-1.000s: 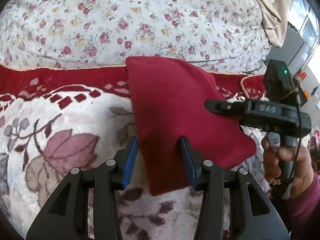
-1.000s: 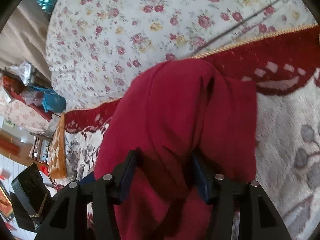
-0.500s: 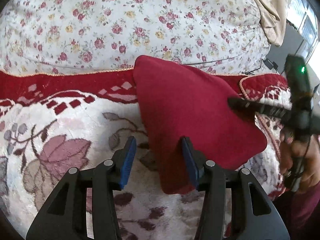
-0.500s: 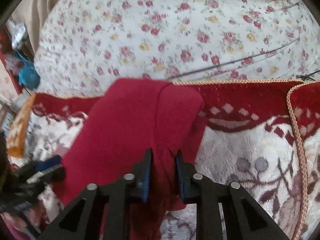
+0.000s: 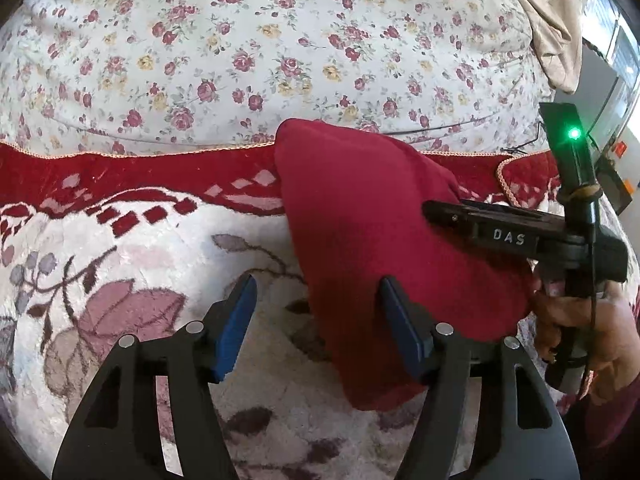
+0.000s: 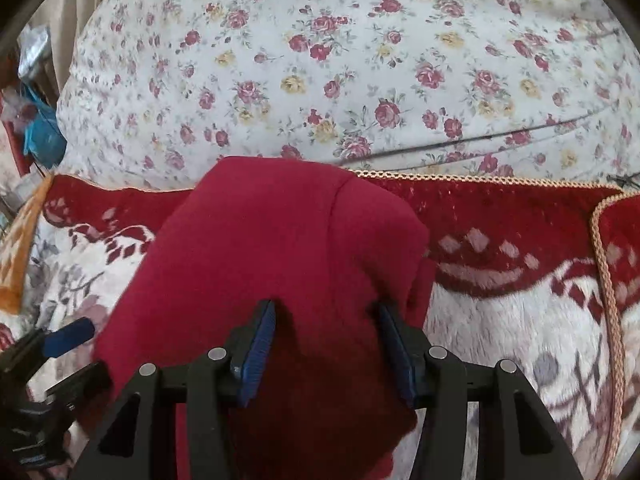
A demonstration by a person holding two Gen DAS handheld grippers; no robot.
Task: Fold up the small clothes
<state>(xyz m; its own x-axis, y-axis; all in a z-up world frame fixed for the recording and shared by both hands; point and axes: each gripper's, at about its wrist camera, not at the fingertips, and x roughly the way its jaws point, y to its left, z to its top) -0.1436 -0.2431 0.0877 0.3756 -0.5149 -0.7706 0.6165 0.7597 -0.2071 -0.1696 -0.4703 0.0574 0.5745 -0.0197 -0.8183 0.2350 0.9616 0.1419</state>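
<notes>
1. Left wrist view, far left: a plush blanket (image 5: 120, 248) with a dark red band and pale leaf pattern covers the near surface. Beyond it lies a white floral sheet (image 5: 240, 48).
2. Next, the left tool (image 5: 316, 320) points down at the blanket. Its jaws are opening, with blue pads (image 5: 236, 328) set wide apart. Only the near left edge of the red garment (image 5: 380, 240) lies between them, and the pads do not press on it.
3. The red garment rests folded on the blanket, its far end reaching the border where the blanket meets the floral sheet.
4. Further right, the right tool (image 5: 436, 210) reaches in from the side over the garment. A hand (image 5: 580, 332) grips its handle, and a green light (image 5: 575, 133) glows on its upright part.
5. Right wrist view, far left: the left tool (image 6: 76, 350) shows at the edge, beside the garment.
6. Centre: the red garment (image 6: 272, 248) lies under and between the right tool's (image 6: 326, 336) fingers. Its jaws are opening; the pads stand apart with cloth between them, and they do not appear to pinch it.
7. Right: the blanket's gold cord trim (image 6: 604, 248) runs along the red band.
</notes>
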